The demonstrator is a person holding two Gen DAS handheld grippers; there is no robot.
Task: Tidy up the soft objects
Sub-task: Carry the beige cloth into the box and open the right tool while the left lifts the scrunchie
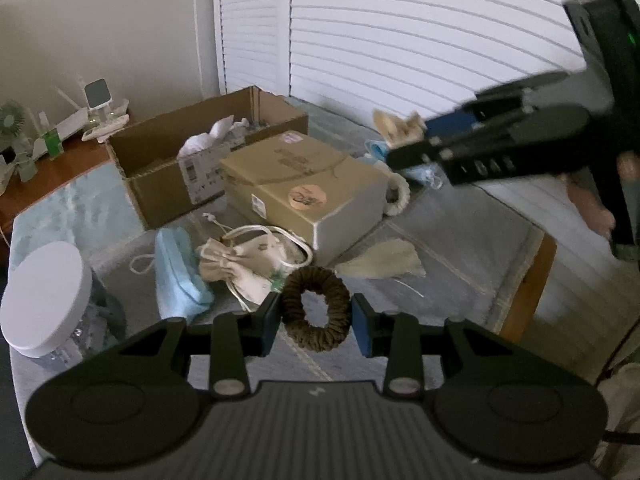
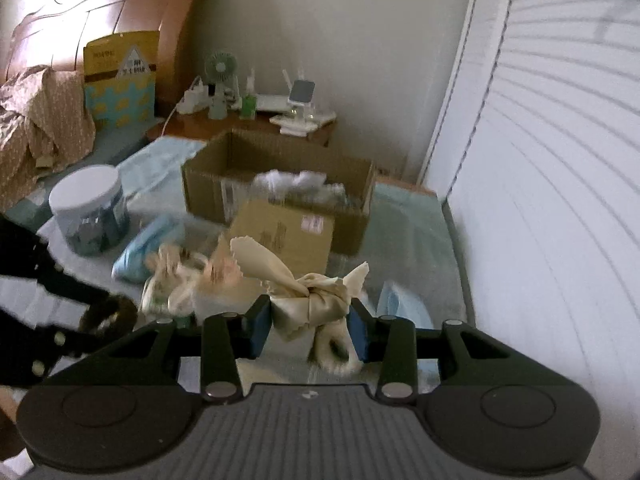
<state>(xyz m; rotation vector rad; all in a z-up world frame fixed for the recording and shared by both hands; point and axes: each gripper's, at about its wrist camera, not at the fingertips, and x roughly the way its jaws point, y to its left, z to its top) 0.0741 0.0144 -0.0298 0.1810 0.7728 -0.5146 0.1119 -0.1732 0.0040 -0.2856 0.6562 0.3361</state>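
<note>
Dark brown scrunchie, cream cloth

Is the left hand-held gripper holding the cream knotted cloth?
No, the left hand-held gripper clamps a dark brown ribbed fabric ring; its pads press both sides.

Bed with grayish cover, cluttered: open cardboard box, closed tan box beside it, white-lidded jar, blue face mask, drawstring pouch, cream cloth.
</note>
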